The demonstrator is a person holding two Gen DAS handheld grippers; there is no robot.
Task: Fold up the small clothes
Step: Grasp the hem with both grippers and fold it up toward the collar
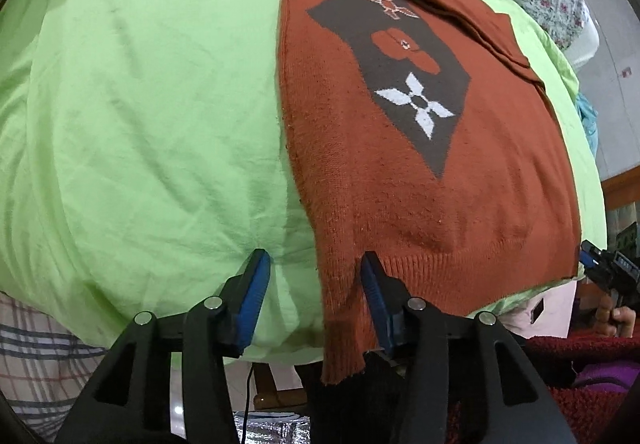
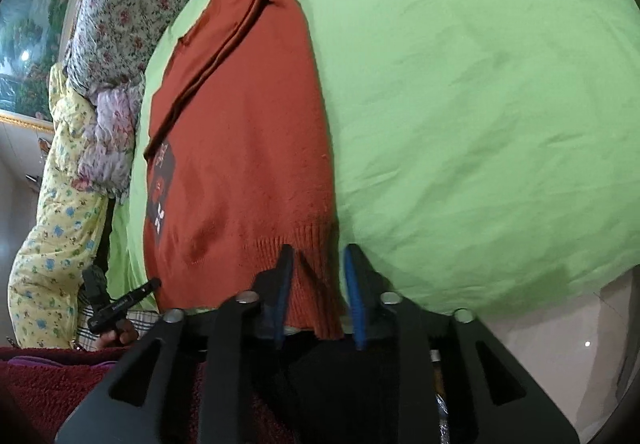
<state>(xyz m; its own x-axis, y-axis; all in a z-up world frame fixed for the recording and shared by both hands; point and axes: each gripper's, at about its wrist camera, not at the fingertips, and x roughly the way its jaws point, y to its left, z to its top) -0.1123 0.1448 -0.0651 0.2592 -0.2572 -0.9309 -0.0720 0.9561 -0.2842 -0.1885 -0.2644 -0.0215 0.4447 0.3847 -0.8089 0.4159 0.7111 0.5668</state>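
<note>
Rust-orange sweater (image 1: 400, 172) is lying flat on the green sheet (image 1: 140, 104), long axis running away from both grippers: ribbed hem at the near bed edge, collar end far. One side is already folded in, showing as a layered strip along the sweater's edge. The dark diamond patch (image 1: 400, 72) with flower motifs is facing up.

Left gripper (image 1: 316, 264) is sitting at one hem corner. Its fingers are standing about half open, one blue pad on the bare sheet, the other over the ribbed hem, and the sweater's side edge is running between them. Pads are not pressing on cloth, so it reads as released, holding nothing.

Right gripper (image 2: 318, 256) is sitting at the opposite hem corner, which is hanging over the bed edge. Fingers are narrower but apart, straddling that corner; a gap is showing on both sides of the knit, so it is also not clamping.

Each hand is nearest its own hem corner, with the hem spanning between them. Judging by this, the next move is likely both closing on the hem and carrying it toward the collar. Risk: the knit slipping out of a shallow bite.
</note>
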